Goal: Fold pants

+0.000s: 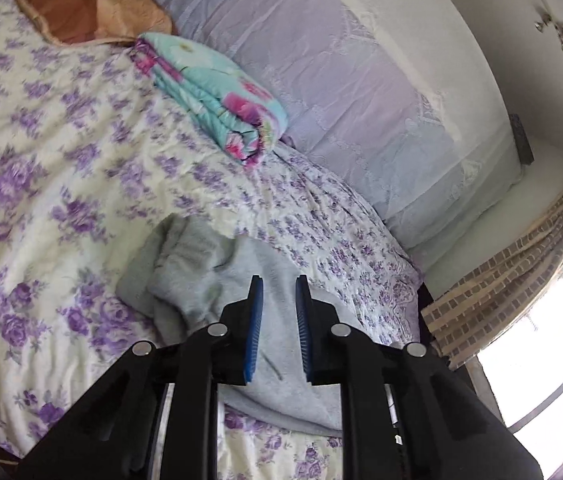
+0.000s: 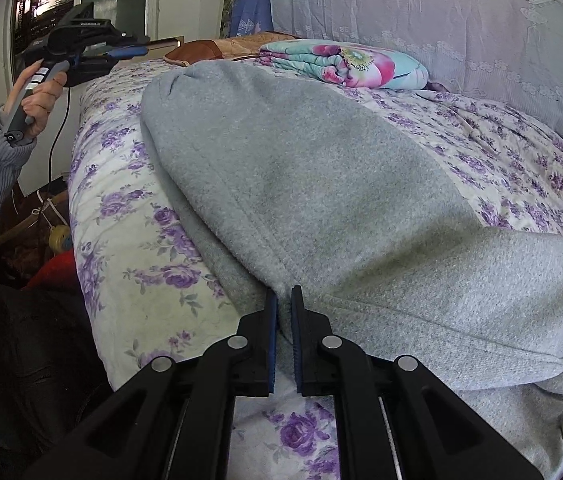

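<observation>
Right tongs (image 2: 284, 300): nearest the lens, the blue pads are drawn close with a narrow slit between them, tips at the pants' hem edge; fabric seems nipped between them, though the pinch itself is hard to confirm.
Pants (image 2: 305, 184): grey fleece sweatpants lying along the bed (image 2: 129, 240), already doubled leg on leg, near its side edge.
Handling: my judgement is soft, thick, limp and light; not fragile, not slippery, but layers may slide apart if only one is caught.
Where to hold: at the seamed hem or the folded edge, taking both layers together.
Left tongs (image 1: 279, 312): spread, nothing between them, above the pants' far end; in the right view they are raised off the bed beyond the pants (image 2: 121, 54).
Beyond the pants: a folded floral quilt (image 2: 345, 64) and a tan cushion (image 2: 217, 46).
</observation>
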Motion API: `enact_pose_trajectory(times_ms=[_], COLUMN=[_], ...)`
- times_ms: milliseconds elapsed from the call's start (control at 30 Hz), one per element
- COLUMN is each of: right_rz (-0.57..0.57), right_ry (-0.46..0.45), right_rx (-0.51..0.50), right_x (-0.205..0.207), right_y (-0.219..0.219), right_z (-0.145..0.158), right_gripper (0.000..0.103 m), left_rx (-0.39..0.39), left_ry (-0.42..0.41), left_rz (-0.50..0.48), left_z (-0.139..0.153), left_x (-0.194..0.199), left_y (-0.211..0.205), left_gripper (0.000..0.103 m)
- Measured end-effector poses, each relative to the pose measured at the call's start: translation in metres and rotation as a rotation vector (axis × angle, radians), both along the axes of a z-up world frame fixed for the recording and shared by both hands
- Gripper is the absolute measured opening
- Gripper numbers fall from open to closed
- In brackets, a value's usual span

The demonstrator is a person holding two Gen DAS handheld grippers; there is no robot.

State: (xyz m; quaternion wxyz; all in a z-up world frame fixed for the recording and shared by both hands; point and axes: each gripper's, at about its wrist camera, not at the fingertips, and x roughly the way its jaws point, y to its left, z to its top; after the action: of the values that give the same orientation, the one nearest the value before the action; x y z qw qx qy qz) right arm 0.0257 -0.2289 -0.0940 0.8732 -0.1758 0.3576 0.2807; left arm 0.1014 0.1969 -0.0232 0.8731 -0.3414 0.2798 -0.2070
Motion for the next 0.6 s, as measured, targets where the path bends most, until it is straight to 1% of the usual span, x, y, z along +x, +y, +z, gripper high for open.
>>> enact_pose_trajectory(times_ms=[67,133,200,267,300,333,367,433,500,533,600], right_rz=[-0.003,-0.009,-0.018,-0.022,-0.021,-0.022,-0.022,-0.020,-0.013,-0.007,0.015], right_ry=[-0.007,-0.012,-0.016,-0.020,-0.022,-0.022,-0.022,-0.017,-0.004,0.006,0.016], right_rx=[-0.006,-0.002,0.008,0.017,0.022,0.025,0.027,0.026,0.018,0.013,0.034], right_x=[-0.001,-0.002,-0.003,-0.005,-0.005,-0.005,-0.005,-0.005,-0.006,-0.007,-0.012], right_y=[0.001,0.000,-0.001,-0.003,-0.003,-0.004,-0.004,-0.004,-0.004,-0.005,-0.007], right_z=[0.000,-0.001,-0.001,-0.002,-0.002,-0.002,-0.002,-0.001,0.002,0.006,0.019], right_gripper=[0.008,0.008,0.008,0.009,0.009,0.010,0.010,0.011,0.014,0.017,0.038], left_rx=[0.056,0.091,0.141,0.195,0.201,0.185,0.175,0.116,0.077,0.077,0.105], left_ry=[-0.011,0.008,0.052,0.128,0.162,0.183,0.191,0.192,0.190,0.173,0.128], left_rz=[-0.035,-0.048,-0.029,0.020,0.031,0.029,0.037,0.023,0.026,0.026,0.034], left_z=[0.006,0.000,-0.015,-0.041,-0.054,-0.068,-0.076,-0.081,-0.076,-0.069,-0.053], left_x=[0.009,0.022,0.036,0.049,0.054,0.055,0.054,0.049,0.040,0.035,0.025], left_y=[-0.025,-0.043,-0.054,-0.053,-0.049,-0.044,-0.038,-0.028,-0.022,-0.021,-0.026], left_gripper=[0.015,0.016,0.016,0.016,0.015,0.006,0.002,0.001,0.001,0.001,0.003])
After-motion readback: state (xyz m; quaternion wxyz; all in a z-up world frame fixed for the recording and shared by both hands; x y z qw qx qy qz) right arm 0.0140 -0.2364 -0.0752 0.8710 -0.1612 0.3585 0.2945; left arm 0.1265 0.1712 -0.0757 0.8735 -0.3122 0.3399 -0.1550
